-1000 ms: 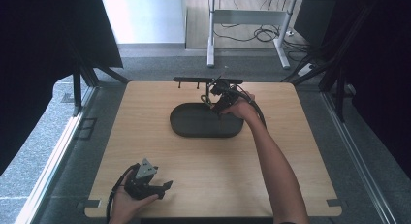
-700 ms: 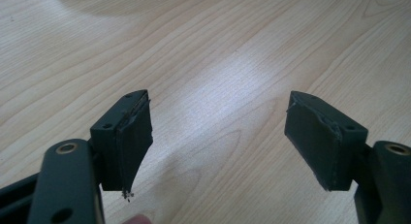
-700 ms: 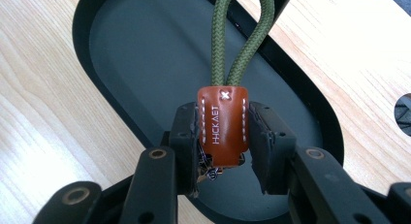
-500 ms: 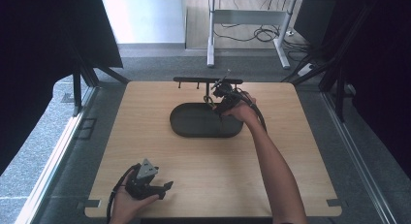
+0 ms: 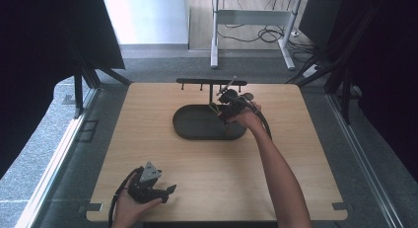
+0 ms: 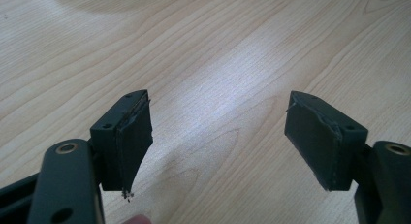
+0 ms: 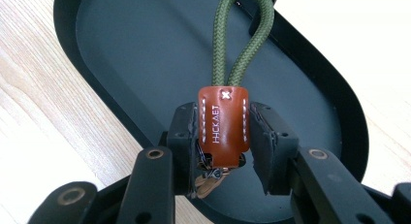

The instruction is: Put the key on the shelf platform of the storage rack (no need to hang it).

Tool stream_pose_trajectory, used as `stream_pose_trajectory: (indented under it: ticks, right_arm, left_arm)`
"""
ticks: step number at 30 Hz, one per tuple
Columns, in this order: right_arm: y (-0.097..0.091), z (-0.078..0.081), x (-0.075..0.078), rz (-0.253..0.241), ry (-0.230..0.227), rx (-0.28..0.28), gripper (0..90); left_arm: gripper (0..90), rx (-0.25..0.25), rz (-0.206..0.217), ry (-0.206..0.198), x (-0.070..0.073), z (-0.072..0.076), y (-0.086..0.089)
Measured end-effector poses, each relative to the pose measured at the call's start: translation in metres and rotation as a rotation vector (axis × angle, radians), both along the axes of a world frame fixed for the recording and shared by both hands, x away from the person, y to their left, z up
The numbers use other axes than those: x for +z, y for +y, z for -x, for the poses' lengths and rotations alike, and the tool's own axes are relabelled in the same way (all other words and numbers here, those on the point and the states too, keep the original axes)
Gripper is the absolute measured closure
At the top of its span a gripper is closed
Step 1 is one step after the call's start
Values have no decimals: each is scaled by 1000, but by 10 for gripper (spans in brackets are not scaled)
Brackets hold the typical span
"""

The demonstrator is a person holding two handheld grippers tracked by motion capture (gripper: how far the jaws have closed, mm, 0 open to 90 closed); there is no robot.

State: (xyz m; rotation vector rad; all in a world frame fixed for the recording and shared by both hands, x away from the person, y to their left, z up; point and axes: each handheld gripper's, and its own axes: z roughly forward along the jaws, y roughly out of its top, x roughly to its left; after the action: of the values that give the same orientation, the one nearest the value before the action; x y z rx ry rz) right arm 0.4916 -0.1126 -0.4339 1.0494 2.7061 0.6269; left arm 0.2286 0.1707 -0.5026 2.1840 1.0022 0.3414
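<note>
Your right gripper (image 7: 223, 136) is clamped on the brown leather tab (image 7: 223, 124) of a key strap, its green cord loop (image 7: 242, 35) pointing away over the black oval tray (image 7: 121, 54), near the hook rack (image 5: 209, 82) at the table's far edge. The jaws pinch only the tab's sides, so a tilt or knock against the rack could twist it loose, I judge. Your left gripper (image 6: 218, 136) sits wide open and empty over the bare table (image 6: 218, 49), too far off to catch it.
</note>
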Motion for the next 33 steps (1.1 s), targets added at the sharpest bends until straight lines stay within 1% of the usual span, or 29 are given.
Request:
stream_pose_trajectory:
  ticks: [6, 16, 25, 28, 33]
  right_arm:
    - [-2, 2, -3, -8, 0, -2, 595]
    - [-10, 11, 8, -30, -13, -1, 578]
    - [-15, 22, 16, -48, -25, 8, 563]
    - [-18, 28, 20, -62, -32, 7, 560]
    - [-23, 40, 22, -59, -39, 22, 560]
  left_arm:
    - [258, -2, 0, 2, 0, 0, -1]
    - [258, -6, -5, 0, 0, 0, -1]
    - [257, -8, -8, -3, 0, 0, -3]
    - [257, -10, -11, -2, 0, 0, -4]
    - [257, -11, -14, -9, 2, 1, -5]
